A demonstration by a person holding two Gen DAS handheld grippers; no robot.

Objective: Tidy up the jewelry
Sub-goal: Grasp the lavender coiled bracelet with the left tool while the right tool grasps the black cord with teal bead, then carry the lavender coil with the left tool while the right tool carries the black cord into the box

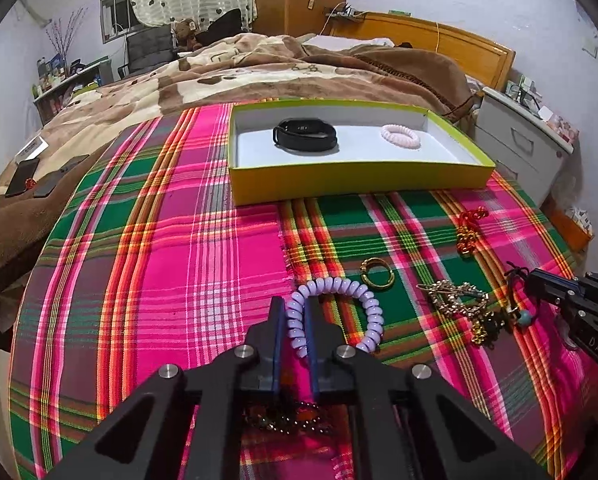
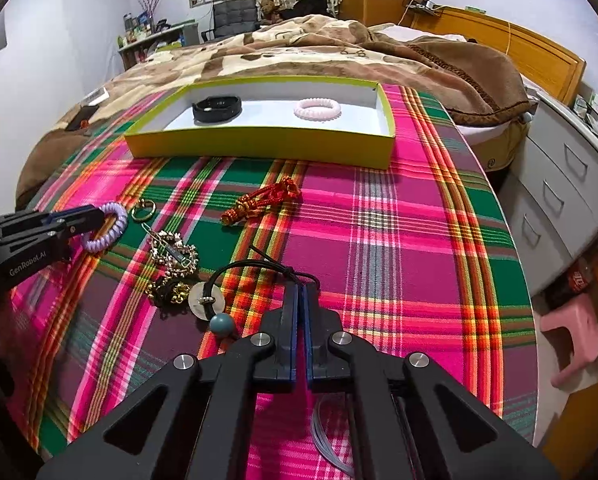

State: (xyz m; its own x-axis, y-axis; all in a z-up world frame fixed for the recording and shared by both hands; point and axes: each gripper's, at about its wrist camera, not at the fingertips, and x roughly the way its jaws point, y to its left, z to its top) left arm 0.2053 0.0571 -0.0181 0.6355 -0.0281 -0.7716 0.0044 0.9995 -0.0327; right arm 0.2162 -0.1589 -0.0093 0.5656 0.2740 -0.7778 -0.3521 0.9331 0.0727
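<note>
My left gripper [image 1: 293, 308] is shut on a lilac spiral hair tie [image 1: 373, 312] that lies on the plaid cloth; its left side is pinched between the pads. The same grip shows at the left of the right wrist view, left gripper [image 2: 101, 214] on the lilac tie [image 2: 113, 226]. My right gripper [image 2: 303, 290] is shut on the black cord of a necklace with a pale disc pendant [image 2: 197, 298] and a teal bead [image 2: 221, 325]. A yellow-green box [image 1: 355, 184] farther back holds a black band [image 1: 305, 135] and a pink spiral tie [image 1: 401, 136].
Loose on the cloth lie a gold ring [image 1: 377, 274], a red knotted charm [image 2: 265, 198] and a gold rhinestone clip [image 2: 175, 252]. A brown blanket [image 1: 259, 68] covers the bed behind. A white drawer cabinet [image 2: 559, 184] and a pink stool [image 2: 575, 336] stand at the right.
</note>
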